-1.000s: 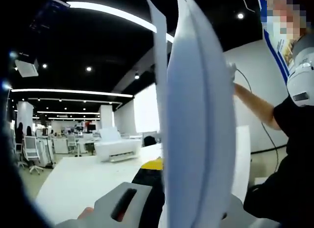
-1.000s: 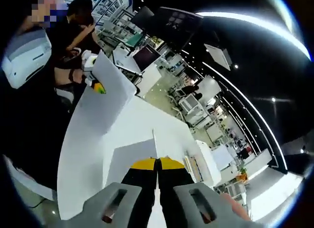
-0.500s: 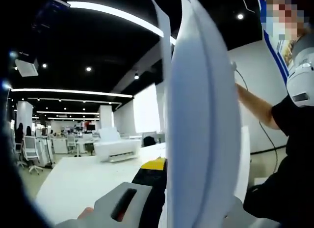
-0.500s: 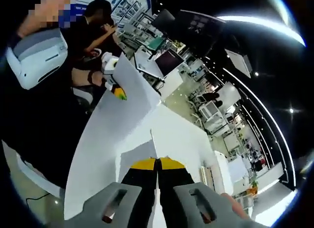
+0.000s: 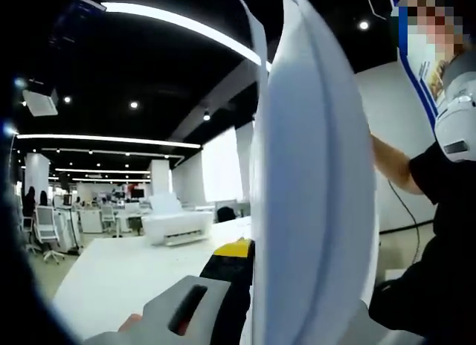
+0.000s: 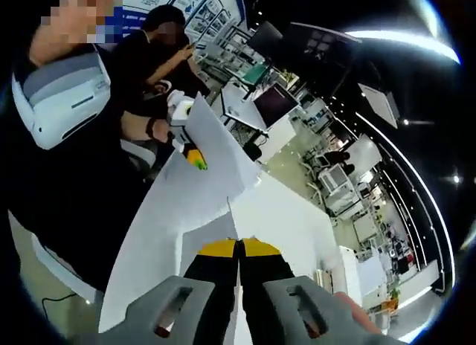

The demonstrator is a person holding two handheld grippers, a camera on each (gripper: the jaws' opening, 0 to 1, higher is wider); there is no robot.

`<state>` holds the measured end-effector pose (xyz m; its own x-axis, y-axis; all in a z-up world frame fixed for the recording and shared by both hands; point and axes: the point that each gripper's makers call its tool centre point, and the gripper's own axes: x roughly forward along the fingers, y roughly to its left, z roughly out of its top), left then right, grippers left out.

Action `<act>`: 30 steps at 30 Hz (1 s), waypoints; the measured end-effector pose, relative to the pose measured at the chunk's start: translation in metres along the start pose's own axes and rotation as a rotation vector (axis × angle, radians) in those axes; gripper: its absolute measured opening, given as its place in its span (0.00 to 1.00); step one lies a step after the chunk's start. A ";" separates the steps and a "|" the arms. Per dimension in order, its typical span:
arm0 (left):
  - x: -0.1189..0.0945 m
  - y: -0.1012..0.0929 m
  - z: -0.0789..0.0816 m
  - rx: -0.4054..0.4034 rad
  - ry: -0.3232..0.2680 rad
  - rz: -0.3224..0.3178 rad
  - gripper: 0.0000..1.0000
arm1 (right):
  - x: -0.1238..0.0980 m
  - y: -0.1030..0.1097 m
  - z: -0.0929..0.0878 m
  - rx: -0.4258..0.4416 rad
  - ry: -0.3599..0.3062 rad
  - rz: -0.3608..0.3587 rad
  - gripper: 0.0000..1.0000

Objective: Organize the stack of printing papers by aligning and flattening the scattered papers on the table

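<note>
So, in the left gripper view, my left gripper (image 5: 249, 315) has its jaws pinched on the near edge of the paper stack (image 5: 312, 181). I hold the sheets up on edge, off the table (image 5: 126, 274), so that I see them almost edge-on, rising from 6 o'clock to 12 o'clock and bowing towards 3 o'clock. One loose sheet stands a little apart from the rest on the 9 o'clock side near the top, which tells me the edges are not yet flush. Holding the stack upright like this lets the sheets settle against each other, I judge, before they are laid flat. A white printer (image 5: 177, 224) sits far back on the table at about 8 o'clock, well apart from the papers. Compared with a second ago, the stack spreads further towards 3 o'clock and hides more of the person's forearm behind it.

In the right gripper view, my right gripper (image 6: 238, 285) is pressed shut on a thin sheet edge that rises straight from between the jaws. The paper stack (image 6: 216, 148) runs from there towards 11 o'clock, where the left gripper (image 6: 190, 148), with its yellow tip, clamps the far corner. Gripping both ends keeps the sheets taut between my hands, above the table (image 6: 149, 233). Since a second ago the whole view has swung, so my camera moved; the far gripper and its corner of paper now sit nearer the centre of the view.
</note>
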<state>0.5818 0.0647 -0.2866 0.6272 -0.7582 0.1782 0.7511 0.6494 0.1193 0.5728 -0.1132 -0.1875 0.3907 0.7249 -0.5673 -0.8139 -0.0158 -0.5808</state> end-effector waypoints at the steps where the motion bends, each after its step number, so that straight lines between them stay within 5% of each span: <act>1: 0.000 0.000 0.000 0.000 0.001 -0.001 0.06 | 0.003 0.000 0.003 -0.007 0.001 0.004 0.00; 30: -0.001 -0.005 0.000 -0.014 -0.010 -0.029 0.07 | 0.081 0.009 0.054 -0.102 -0.010 0.100 0.00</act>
<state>0.5774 0.0622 -0.2872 0.6034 -0.7758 0.1846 0.7716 0.6265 0.1105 0.5743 -0.0176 -0.2073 0.3054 0.7232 -0.6195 -0.8005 -0.1573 -0.5783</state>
